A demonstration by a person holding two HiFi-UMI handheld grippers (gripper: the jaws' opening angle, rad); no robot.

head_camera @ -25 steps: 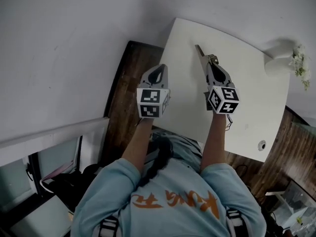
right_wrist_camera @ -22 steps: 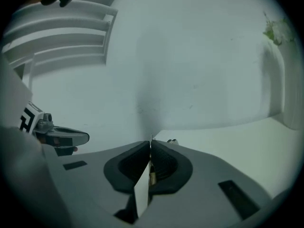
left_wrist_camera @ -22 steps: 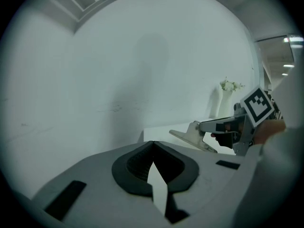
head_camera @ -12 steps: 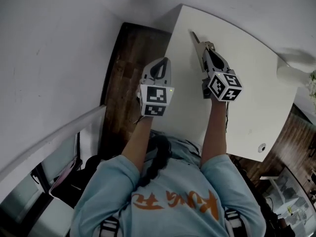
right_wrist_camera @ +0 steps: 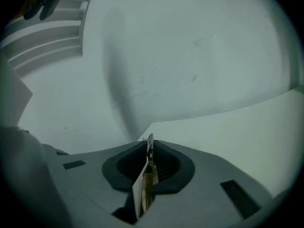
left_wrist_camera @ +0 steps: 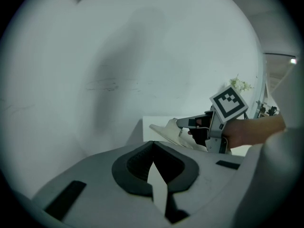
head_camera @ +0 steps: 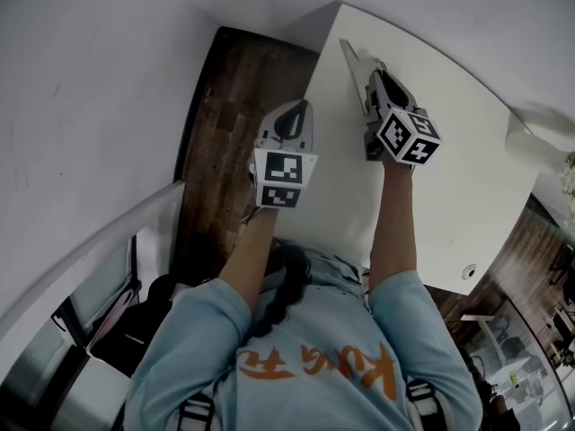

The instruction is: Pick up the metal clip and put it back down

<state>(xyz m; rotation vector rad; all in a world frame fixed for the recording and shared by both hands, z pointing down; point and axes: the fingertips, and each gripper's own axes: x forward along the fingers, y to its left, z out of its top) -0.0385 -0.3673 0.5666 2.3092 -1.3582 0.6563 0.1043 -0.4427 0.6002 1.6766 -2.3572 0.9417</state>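
Note:
The metal clip is a long pale strip that sticks out ahead of my right gripper, low over the far left corner of the white table. Seen along the right gripper, the clip stands edge-on between the jaws, and the pads still touch it as the jaws are opening. In the left gripper view the same clip juts from the right gripper. My left gripper hovers over the wood floor beside the table's left edge, shut and empty.
A white wall rises just behind the table. Dark wood floor runs along the table's left edge. A white vase with a plant stands at the table's far right. A small round fitting sits near the front edge.
The right gripper has carried the clip toward the table's far left corner. The left gripper has stayed almost where it was.

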